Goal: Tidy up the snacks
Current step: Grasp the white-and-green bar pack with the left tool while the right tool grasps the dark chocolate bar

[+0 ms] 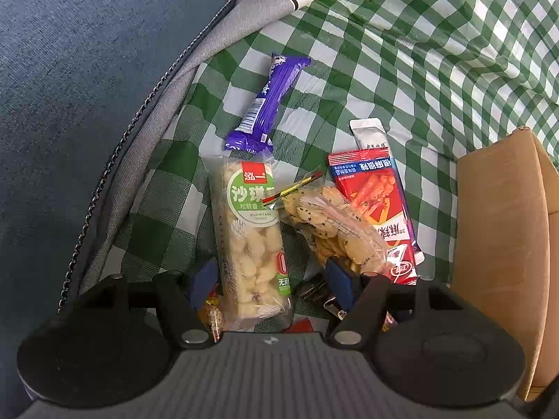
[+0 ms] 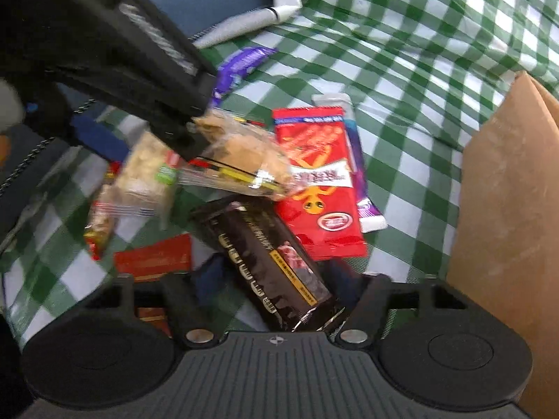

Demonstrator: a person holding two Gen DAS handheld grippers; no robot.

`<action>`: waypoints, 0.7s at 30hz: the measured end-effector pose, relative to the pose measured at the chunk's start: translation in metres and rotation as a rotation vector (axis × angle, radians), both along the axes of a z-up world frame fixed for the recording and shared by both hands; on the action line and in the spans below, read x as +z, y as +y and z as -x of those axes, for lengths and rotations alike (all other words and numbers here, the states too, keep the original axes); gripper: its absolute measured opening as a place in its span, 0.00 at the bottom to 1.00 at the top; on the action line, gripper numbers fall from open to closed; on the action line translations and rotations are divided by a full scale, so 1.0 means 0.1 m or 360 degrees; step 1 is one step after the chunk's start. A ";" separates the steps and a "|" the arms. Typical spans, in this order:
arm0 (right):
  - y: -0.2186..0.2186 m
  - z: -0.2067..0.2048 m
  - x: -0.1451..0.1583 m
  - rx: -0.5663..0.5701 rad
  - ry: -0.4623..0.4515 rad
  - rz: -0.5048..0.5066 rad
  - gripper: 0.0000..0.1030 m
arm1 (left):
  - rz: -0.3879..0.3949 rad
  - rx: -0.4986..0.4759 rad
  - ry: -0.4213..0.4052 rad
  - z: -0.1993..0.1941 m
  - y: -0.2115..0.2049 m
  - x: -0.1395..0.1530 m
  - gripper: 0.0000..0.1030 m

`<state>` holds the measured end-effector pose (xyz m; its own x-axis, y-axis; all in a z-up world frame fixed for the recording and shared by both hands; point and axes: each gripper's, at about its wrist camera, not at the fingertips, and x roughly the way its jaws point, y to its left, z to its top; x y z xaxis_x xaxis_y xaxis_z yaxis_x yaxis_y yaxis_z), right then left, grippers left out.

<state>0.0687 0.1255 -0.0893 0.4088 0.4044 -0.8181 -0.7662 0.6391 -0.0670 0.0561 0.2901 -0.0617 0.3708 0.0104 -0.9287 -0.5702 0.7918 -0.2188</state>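
Observation:
Snacks lie on a green checked cloth [image 1: 401, 52]. In the left wrist view a pale puffed-snack bar [image 1: 249, 234] lies between my left gripper's [image 1: 272, 279] open fingers. A clear bag of sesame crackers [image 1: 335, 227] overlaps a red packet [image 1: 380, 202], with a purple bar [image 1: 270, 101] beyond. In the right wrist view my right gripper [image 2: 276, 286] is open around a dark brown chocolate bar [image 2: 269, 262]. The left gripper's body [image 2: 139, 52] hangs over the cracker bag [image 2: 241, 153] and the puffed bar [image 2: 146, 171]. The red packet [image 2: 318, 181] lies to the right.
A brown cardboard box [image 1: 503, 244] stands at the right and also shows in the right wrist view [image 2: 506, 209]. A blue-grey cushion with a zip [image 1: 70, 104] borders the cloth on the left. A small red packet [image 2: 153, 256] and a silver sachet [image 1: 370, 136] lie among the snacks.

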 end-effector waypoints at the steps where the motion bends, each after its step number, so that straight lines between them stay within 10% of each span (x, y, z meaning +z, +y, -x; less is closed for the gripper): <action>1: 0.01 0.04 0.01 0.0026 -0.0014 0.0007 0.47 | 0.0000 -0.0005 0.0005 0.00 -0.01 -0.01 0.71; 11: -0.20 0.28 0.28 0.0020 0.0070 -0.0111 0.39 | -0.0040 -0.0062 0.0081 0.02 -0.03 -0.07 0.67; 16: -0.46 0.46 0.42 -0.0131 0.0129 -0.0147 0.39 | -0.0070 -0.0147 0.0070 0.06 -0.05 -0.05 0.44; 21: -0.60 0.61 0.38 -0.0188 0.0164 -0.0142 0.39 | -0.0068 -0.0133 0.0013 0.15 -0.02 0.03 0.42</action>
<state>0.0074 0.0653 -0.0516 0.3739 0.4313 -0.8211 -0.6852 0.7251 0.0689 0.0412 0.2882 -0.0588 0.3642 0.0192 -0.9311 -0.5035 0.8451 -0.1795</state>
